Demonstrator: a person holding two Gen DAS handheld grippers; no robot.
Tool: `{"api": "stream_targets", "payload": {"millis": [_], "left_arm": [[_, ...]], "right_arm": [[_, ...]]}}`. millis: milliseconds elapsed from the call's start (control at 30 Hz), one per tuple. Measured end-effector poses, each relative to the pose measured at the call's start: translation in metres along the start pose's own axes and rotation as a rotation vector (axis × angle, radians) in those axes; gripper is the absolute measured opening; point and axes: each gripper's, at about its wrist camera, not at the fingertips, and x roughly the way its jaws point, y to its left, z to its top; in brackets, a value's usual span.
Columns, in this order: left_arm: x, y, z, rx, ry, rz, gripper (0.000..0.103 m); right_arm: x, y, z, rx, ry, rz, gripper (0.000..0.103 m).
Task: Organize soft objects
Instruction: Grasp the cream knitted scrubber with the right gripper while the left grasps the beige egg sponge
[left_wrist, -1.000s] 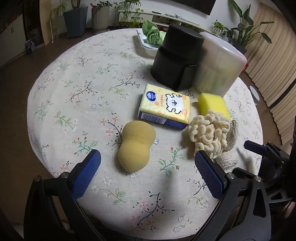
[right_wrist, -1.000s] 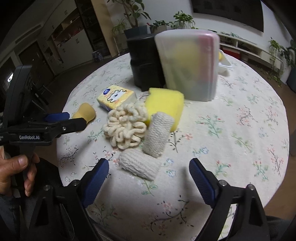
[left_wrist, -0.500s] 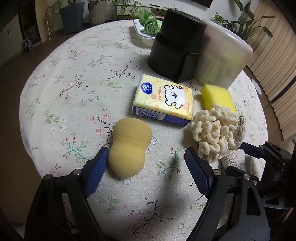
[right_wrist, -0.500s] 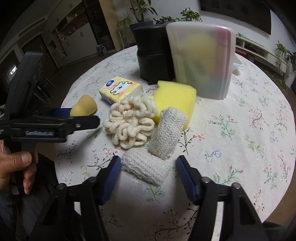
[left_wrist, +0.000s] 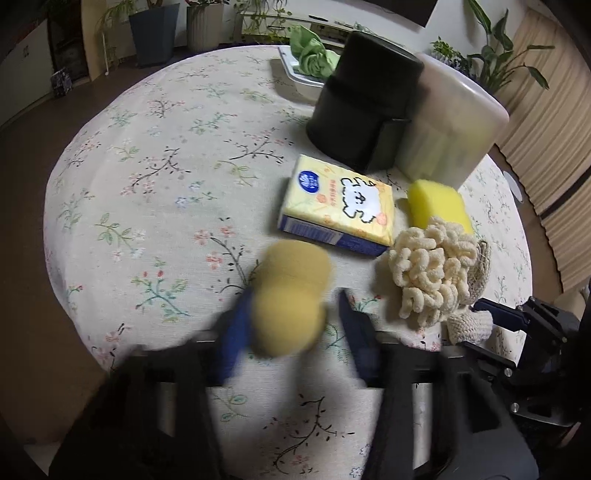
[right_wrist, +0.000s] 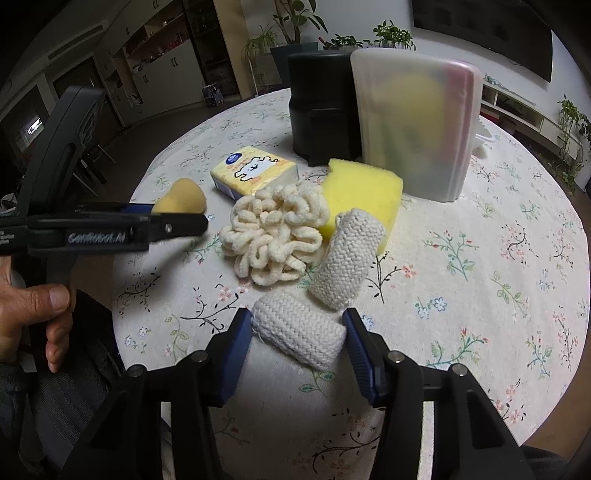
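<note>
Lots of yellow and cream here

Bench cloth (left_wrist: 155, 155) is off-white with little floral sprigs; sponge (right_wrist: 360, 194) bright yellow, puff (left_wrist: 290, 302) mustard, tissue pack (left_wrist: 340, 205) yellow with a white cartoon, knit rolls (right_wrist: 299, 334) cream, canister (left_wrist: 364, 99) black.

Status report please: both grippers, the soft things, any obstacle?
Left gripper shut on tan sponge. Right gripper closing around knit roll. Second roll beside it; nothing blocking.
</note>
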Motion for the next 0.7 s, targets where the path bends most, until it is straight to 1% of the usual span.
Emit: {"api": "stream_targets", "payload": {"millis": [100, 333, 533, 700], "left_arm": [[0.000, -0.004, 0.000, 0.019, -0.004, 0.019, 0.031], [-0.008, -0.008, -0.001, 0.031, -0.035, 0.018, 0.029], [-0.018, -0.015, -0.009, 0.036, -0.035, -0.006, 0.029], [-0.028, -0.020, -0.016, 0.036, -0.038, -0.025, 0.029]], "right_arm": [[-0.002, 0.001, -0.001, -0.006, -0.003, 0.001, 0.053], [-0.012, -0.002, -0.002, -0.003, -0.023, 0.008, 0.052], [-0.023, -0.009, -0.001, 0.013, -0.038, 0.015, 0.052], [-0.034, -0.022, -0.001, 0.034, -0.052, -0.004, 0.052]]}}
